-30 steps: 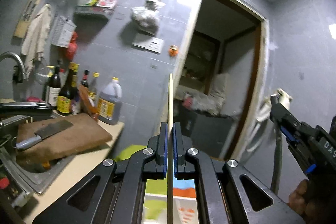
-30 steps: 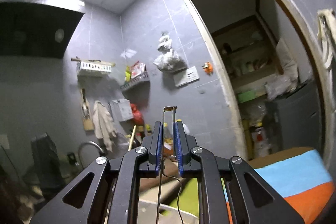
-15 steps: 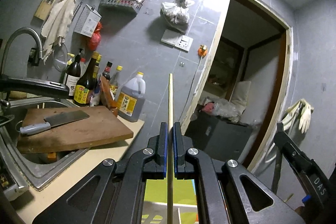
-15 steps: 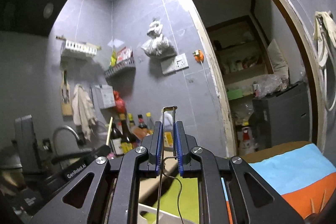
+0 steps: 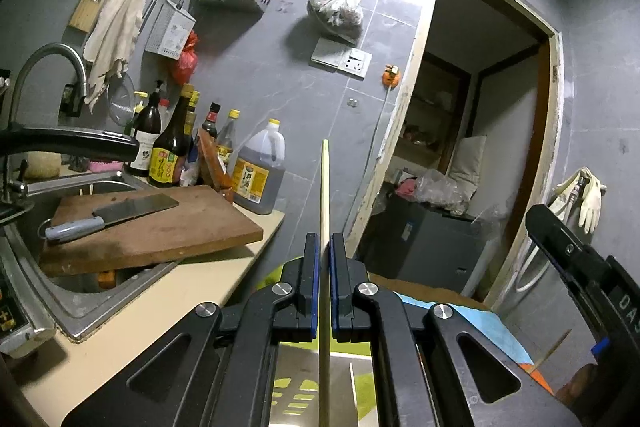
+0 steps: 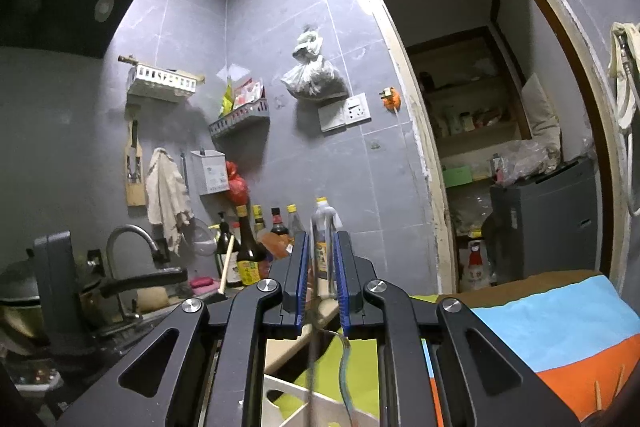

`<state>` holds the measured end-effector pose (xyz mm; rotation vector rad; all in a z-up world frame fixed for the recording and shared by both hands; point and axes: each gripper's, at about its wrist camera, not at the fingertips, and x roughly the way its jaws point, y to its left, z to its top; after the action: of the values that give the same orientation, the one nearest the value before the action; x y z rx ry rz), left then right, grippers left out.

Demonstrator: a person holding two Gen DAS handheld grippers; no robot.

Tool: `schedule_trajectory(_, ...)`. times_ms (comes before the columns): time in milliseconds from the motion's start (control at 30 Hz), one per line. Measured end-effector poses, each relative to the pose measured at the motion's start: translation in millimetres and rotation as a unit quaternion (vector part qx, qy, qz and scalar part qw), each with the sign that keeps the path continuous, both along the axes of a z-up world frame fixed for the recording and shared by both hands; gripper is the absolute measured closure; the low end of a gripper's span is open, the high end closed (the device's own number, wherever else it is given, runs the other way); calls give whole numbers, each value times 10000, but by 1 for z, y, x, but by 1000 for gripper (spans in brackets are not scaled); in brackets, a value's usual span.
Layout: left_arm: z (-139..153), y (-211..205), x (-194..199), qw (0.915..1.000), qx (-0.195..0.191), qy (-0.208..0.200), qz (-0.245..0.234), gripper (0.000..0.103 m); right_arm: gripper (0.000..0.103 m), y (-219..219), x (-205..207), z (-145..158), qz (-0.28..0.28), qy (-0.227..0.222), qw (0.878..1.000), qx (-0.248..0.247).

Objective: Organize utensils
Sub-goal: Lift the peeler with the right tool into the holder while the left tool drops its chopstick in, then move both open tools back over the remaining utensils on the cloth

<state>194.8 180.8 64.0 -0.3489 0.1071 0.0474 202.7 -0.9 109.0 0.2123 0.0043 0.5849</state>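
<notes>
My left gripper (image 5: 324, 247) is shut on a pale wooden chopstick (image 5: 325, 195) that stands upright between its pads, above a white slotted utensil holder (image 5: 296, 387). My right gripper (image 6: 321, 259) is open; a thin wire utensil (image 6: 320, 239), blurred, sits in the gap between its pads and hangs down over the white holder (image 6: 320, 407). The right gripper's body also shows in the left wrist view (image 5: 576, 267) at the right edge.
A sink (image 5: 72, 291) holds a wooden cutting board (image 5: 160, 223) with a cleaver (image 5: 108, 213). Sauce bottles (image 5: 172, 151) and an oil jug (image 5: 260, 171) stand by the grey tile wall. A doorway (image 5: 472, 147) opens right. A coloured cloth (image 6: 540, 327) covers the table.
The right gripper's jaws have opened and the wire utensil has slipped lower, now blurred. Both cameras have tilted down, showing more counter and sink. The left gripper still holds the chopstick.
</notes>
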Motion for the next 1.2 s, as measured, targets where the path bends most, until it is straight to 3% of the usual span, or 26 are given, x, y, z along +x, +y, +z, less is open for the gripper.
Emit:
schedule_trajectory(400, 0, -2, -10, 9994, -52, 231, -234, 100, 91, 1, 3, -6, 163, 270, 9994, -128)
schedule_trajectory(433, 0, -3, -10, 9993, -44, 269, -255, 100, 86, -1, 1, -5, 140, 258, 9994, -177)
schedule_trajectory(467, 0, -3, -12, 9991, -44, 306, -288, 99, 74, -3, 0, -3, 134, 259, 9994, -198)
schedule_trajectory(533, 0, -4, -15, 9988, -65, 335, -341, 96, 62, -10, -3, -1, 168, 263, 9994, -159)
schedule_trajectory(667, 1, -4, -22, 9983, -135, 363, -433, 80, 52, -26, -14, 8, 131, 165, 9996, -167)
schedule_trajectory(767, 5, -8, -28, 9982, -178, 334, -469, 77, 39, -41, -22, 13, 72, 134, 9997, -212)
schedule_trajectory(833, 10, -13, -34, 9983, -165, 289, -473, 69, 30, -52, -27, 16, -8, 136, 9996, -252)
schedule_trajectory(900, 14, -19, -41, 9984, -163, 186, -507, 52, 26, -66, -33, 18, -89, 127, 9995, -292)
schedule_trajectory(1067, 26, -46, -57, 9972, -28, -21, -753, 35, 4, -101, -51, 21, -404, 108, 9979, -487)
schedule_trajectory(1200, 31, -72, -66, 9948, 61, -141, -1002, 17, 0, -131, -65, 19, -731, 169, 9946, -711)
